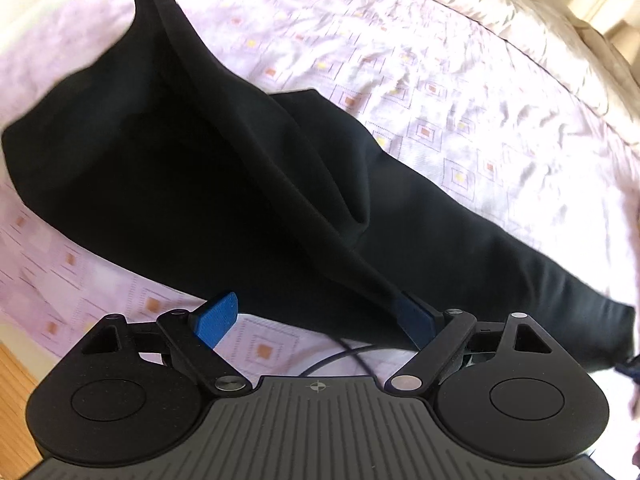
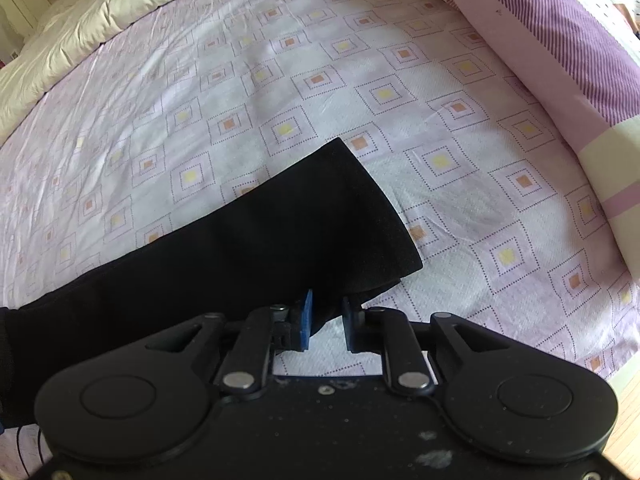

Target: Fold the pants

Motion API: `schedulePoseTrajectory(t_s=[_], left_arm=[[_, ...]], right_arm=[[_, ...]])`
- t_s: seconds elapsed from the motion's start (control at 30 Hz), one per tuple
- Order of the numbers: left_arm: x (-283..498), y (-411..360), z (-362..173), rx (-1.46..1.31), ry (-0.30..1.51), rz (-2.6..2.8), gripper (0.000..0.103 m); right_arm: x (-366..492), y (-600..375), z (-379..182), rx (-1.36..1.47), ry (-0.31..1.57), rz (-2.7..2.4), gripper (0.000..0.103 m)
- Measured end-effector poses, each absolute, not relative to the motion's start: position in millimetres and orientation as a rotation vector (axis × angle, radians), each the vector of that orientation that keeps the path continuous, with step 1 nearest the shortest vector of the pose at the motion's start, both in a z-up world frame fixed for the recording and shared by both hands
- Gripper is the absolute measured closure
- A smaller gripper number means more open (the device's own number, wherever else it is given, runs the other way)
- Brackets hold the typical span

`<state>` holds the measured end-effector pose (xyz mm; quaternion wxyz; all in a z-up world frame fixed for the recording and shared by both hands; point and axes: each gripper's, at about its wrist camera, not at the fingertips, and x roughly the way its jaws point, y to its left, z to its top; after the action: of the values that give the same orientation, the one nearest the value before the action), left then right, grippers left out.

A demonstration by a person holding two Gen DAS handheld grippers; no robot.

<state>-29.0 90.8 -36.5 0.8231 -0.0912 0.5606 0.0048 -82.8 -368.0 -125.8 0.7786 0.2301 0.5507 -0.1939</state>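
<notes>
Black pants (image 1: 208,168) lie across the pink patterned bed sheet (image 1: 460,92), the waist end bunched up at the far left and a leg running to the right. My left gripper (image 1: 316,320) is open wide, with the near edge of the pants between its blue pads (image 1: 216,318). In the right wrist view the leg's cuff end (image 2: 320,224) lies flat on the sheet (image 2: 280,60). My right gripper (image 2: 326,322) is partly open, its blue fingertips (image 2: 306,320) on either side of the cuff's near corner, not clamped.
A cream quilt (image 2: 80,24) lies along the far side of the bed. A purple striped pillow (image 2: 560,40) sits at the right. Wooden floor (image 1: 16,392) shows past the bed's near edge. A black cable (image 1: 340,356) runs under the left gripper.
</notes>
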Motion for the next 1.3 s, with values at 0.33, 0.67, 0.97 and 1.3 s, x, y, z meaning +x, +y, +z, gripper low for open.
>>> schedulePoseTrajectory(t_s=[0.33,0.67,0.97,1.3], left_arm=[[-16,131,-19,-0.097,1.166,0.069,0.017],[29,235,-17,-0.092,1.14,0.077,0.017],[97,317,-39,-0.026,1.197,-0.041,0.017],[142,335,-75,0.043,1.276,-0.229,0.017]], right_arm=[[-101,-346,-79,0.442,1.038,-0.473,0.077],[-53,-214,-31,0.352,0.936,-0.117,0.062],[26,-9,0,0.275,0.933,0.196,0.048],[106,174,-3,0.118,0.962,0.375,0.041]])
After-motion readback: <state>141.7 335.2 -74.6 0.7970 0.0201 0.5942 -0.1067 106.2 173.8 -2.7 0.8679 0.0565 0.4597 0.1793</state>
